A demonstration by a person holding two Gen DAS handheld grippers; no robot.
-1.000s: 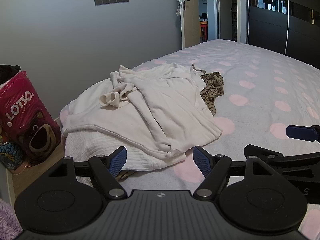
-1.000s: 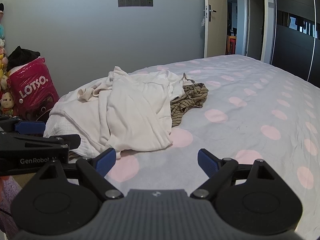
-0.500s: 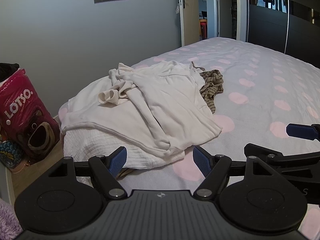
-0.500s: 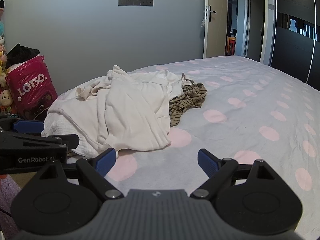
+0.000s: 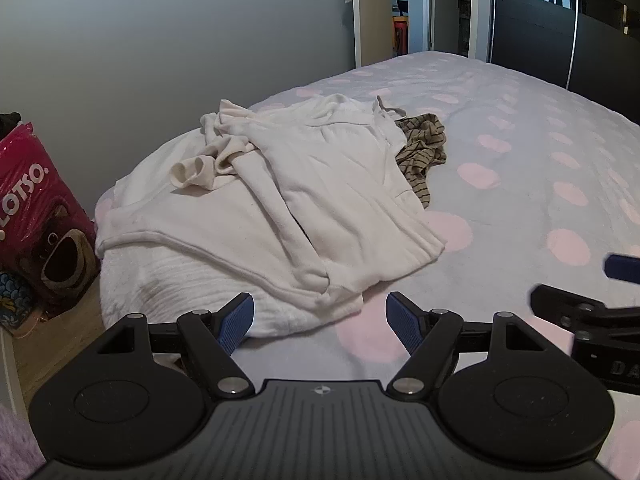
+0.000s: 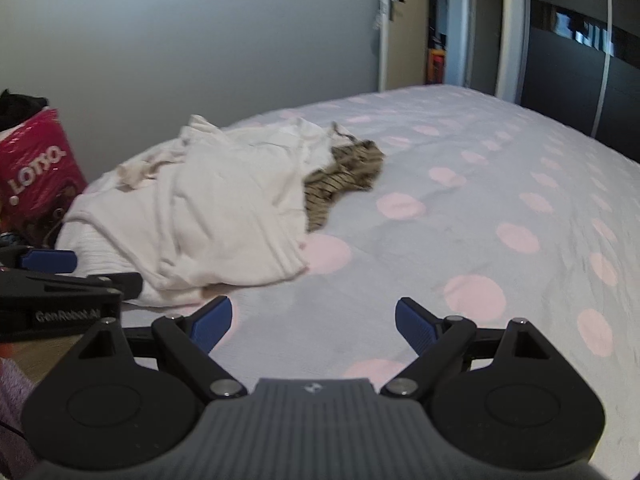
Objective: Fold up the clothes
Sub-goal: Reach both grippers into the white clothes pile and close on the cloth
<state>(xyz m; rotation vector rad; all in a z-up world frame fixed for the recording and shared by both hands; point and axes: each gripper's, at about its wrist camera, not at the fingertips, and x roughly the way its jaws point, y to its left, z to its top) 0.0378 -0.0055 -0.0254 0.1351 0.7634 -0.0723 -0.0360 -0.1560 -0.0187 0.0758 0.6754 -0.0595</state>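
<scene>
We hold both claws spread wide and empty: the left gripper (image 5: 320,316) hovers just short of the near edge of the heap, the right gripper (image 6: 313,324) over bare bedspread (image 6: 460,216) with the heap ahead and to its left. Our worry is that pinching that near edge could catch several layers at once, since the cream top (image 5: 288,200) lies draped over a white ribbed cloth (image 5: 192,280) and would drag it along. Its sleeves are bunched into a knot at the far side, so spreading it flat may snag. A striped garment (image 5: 422,148) peeks out from beyond the cream top, half buried.
</scene>
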